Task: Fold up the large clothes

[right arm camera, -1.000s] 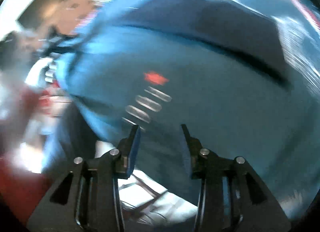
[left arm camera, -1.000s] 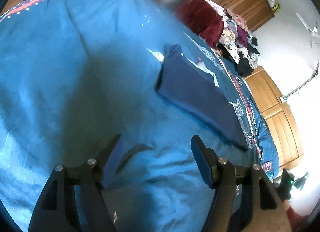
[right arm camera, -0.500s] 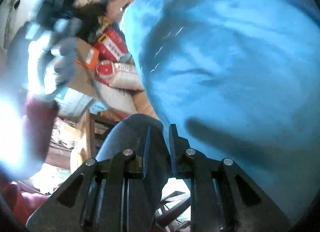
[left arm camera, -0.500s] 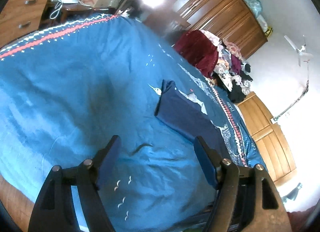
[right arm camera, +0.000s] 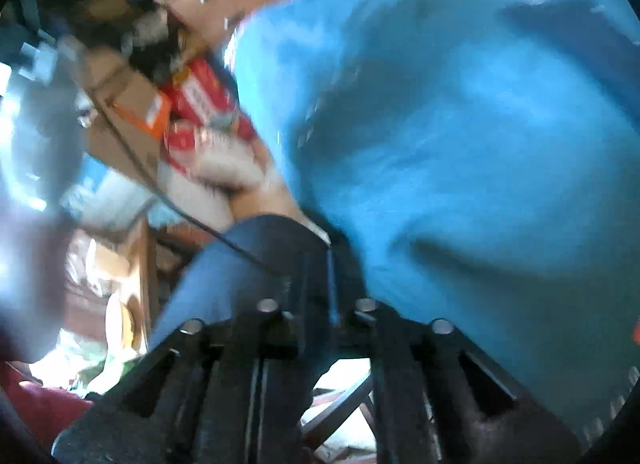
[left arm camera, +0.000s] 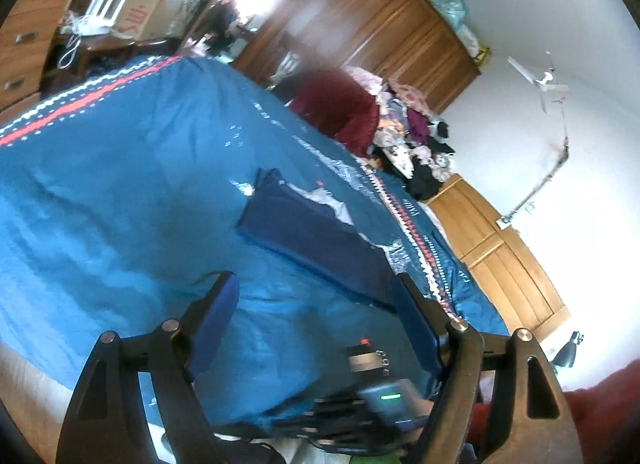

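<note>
Both claws told us where the work stood: our left gripper [left arm camera: 314, 306] hung spread and empty above the blue bedspread [left arm camera: 120, 192], while our right gripper [right arm camera: 318, 264] was clenched on a dark blue garment [right arm camera: 240, 264] at the bed's edge, blurred. One folded navy garment [left arm camera: 308, 236] already lay flat on the bed, so we judged it best to lift the new piece well clear and spread it smooth beside that one before folding. Cardboard boxes [right arm camera: 132, 104] stood nearby, contents unclear.
</note>
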`<control>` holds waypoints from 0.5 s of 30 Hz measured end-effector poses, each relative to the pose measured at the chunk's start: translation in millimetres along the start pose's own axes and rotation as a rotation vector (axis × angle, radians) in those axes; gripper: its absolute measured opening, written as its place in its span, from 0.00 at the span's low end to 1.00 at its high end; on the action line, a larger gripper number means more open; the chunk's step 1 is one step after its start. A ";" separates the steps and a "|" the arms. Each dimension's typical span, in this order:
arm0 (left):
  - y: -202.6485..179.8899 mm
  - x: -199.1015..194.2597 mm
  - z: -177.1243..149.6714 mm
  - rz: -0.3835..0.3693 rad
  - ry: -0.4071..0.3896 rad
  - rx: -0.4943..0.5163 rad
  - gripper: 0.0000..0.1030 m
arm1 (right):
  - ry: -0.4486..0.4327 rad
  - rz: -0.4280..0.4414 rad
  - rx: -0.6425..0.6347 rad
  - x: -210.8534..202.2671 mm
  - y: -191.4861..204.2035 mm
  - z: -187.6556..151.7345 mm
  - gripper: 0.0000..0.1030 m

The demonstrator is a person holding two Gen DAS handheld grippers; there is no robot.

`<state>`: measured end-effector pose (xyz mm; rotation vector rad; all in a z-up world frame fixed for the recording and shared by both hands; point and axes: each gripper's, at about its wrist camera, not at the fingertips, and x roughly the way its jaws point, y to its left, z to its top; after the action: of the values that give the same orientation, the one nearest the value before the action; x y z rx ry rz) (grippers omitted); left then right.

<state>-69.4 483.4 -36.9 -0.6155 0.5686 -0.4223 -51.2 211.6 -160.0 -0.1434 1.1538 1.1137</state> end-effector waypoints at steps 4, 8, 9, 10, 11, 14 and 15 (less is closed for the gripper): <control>-12.9 20.0 -3.4 -0.021 0.021 -0.002 0.78 | -0.118 -0.099 0.072 -63.0 -17.7 -29.2 0.36; -30.5 53.7 -4.4 -0.023 0.050 0.034 0.79 | -0.173 -0.192 0.204 -102.9 -53.6 -68.3 0.40; -33.2 62.1 -5.4 -0.029 0.056 0.037 0.80 | -0.182 -0.209 0.243 -110.9 -64.1 -77.9 0.40; -34.9 75.4 -6.0 -0.038 0.063 0.037 0.83 | -0.187 -0.222 0.273 -117.3 -76.4 -83.5 0.41; -35.0 88.1 -5.8 -0.037 0.068 0.036 0.83 | -0.193 -0.240 0.316 -121.5 -90.6 -91.8 0.41; -27.5 132.7 -3.5 -0.019 0.111 0.026 0.84 | -0.199 -0.268 0.412 -132.7 -122.0 -106.2 0.41; -18.9 154.7 -2.0 -0.010 0.135 0.015 0.84 | -0.206 -0.265 0.435 -131.5 -129.7 -108.3 0.41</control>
<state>44.2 387.3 -83.1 -0.5784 0.6901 -0.4800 -19.5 -0.1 -162.4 0.1507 1.1281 0.6108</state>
